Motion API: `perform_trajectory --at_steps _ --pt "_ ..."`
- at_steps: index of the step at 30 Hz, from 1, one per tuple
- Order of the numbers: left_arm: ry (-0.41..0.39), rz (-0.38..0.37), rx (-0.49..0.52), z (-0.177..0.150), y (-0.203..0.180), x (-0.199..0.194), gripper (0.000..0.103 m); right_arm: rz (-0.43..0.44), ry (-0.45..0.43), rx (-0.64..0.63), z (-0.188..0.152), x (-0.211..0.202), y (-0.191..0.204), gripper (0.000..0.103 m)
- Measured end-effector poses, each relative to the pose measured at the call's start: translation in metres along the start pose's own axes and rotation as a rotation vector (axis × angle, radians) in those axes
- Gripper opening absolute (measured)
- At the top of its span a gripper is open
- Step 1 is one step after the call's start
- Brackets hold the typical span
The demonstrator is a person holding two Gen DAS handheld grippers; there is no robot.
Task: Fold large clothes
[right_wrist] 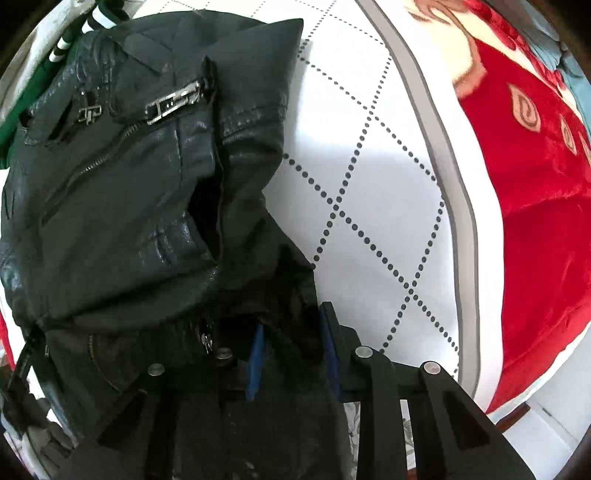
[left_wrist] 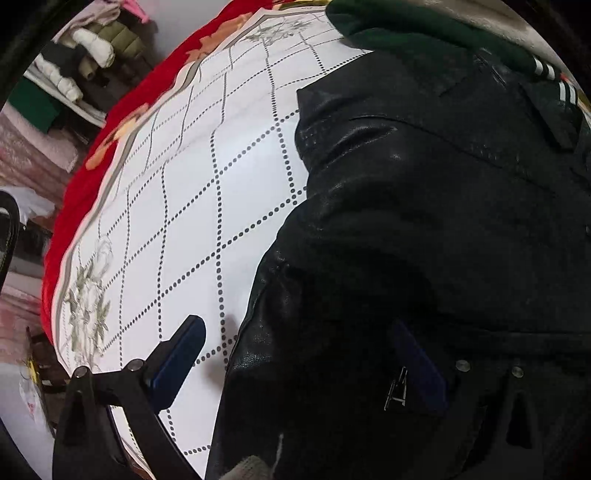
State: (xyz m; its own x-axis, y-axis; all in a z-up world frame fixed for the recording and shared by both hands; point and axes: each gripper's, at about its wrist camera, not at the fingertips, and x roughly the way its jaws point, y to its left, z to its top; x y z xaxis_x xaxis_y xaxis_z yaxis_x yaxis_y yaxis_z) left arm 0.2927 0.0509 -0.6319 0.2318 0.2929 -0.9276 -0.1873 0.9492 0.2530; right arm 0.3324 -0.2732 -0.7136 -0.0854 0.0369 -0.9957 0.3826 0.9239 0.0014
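Blue-padded fingers of the left gripper (left_wrist: 295, 365) stand wide apart, one over the white dotted cloth (left_wrist: 177, 192), the other half lost against the black leather jacket (left_wrist: 424, 221), whose near edge lies between them; whether either pad touches the leather is hard to tell. One jacket lies on the cloth, its lower part cut off by the frame. From the right wrist view, the right gripper (right_wrist: 291, 358) has its jaws narrowed onto a fold of the jacket (right_wrist: 140, 184), the pinched part dark and murky. Two metal zipper pulls (right_wrist: 173, 103) show near the collar. One red blanket (right_wrist: 535, 221) lies right, and a green garment (left_wrist: 424, 33) peeks out beyond.
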Motion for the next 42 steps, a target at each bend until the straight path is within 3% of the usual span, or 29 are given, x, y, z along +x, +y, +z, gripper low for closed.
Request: perform_trajectory --at_steps 3,6,8,14,17,22,25,29,33,37,42 --pt "0.015 0.001 -0.012 0.0 0.001 -0.002 0.103 -0.036 0.033 -0.046 0.002 -0.004 0.008 0.03" --pt "0.023 0.008 -0.044 0.002 0.005 -0.011 0.103 -0.014 0.047 -0.05 0.002 -0.018 0.005 0.044" --pt "0.016 0.022 -0.062 0.0 0.006 -0.021 0.103 -0.017 0.032 -0.072 0.0 -0.028 0.001 0.063" --pt "-0.011 0.026 -0.062 -0.012 -0.008 -0.063 0.103 0.055 -0.017 -0.085 -0.007 -0.055 -0.025 0.075" --pt "-0.038 0.061 -0.012 -0.02 -0.036 -0.091 0.103 0.109 -0.003 -0.068 0.007 -0.067 -0.059 0.076" --pt "-0.084 0.223 0.092 -0.063 -0.108 -0.135 0.103 0.16 0.015 -0.138 0.034 -0.082 -0.109 0.076" --pt "-0.056 0.302 0.154 -0.101 -0.164 -0.155 0.103 0.163 0.033 -0.184 0.058 -0.078 -0.152 0.076" --pt "0.003 0.318 0.229 -0.153 -0.241 -0.174 0.103 0.165 0.047 -0.178 0.061 -0.085 -0.198 0.076" --pt "0.013 0.368 0.312 -0.183 -0.298 -0.176 0.103 0.177 0.07 -0.162 0.07 -0.077 -0.233 0.076" --pt "0.012 0.412 0.325 -0.192 -0.335 -0.161 0.103 0.171 0.077 -0.153 0.08 -0.067 -0.255 0.076" --pt "0.032 0.498 0.269 -0.183 -0.341 -0.127 0.103 0.166 0.086 -0.149 0.089 -0.053 -0.264 0.076"
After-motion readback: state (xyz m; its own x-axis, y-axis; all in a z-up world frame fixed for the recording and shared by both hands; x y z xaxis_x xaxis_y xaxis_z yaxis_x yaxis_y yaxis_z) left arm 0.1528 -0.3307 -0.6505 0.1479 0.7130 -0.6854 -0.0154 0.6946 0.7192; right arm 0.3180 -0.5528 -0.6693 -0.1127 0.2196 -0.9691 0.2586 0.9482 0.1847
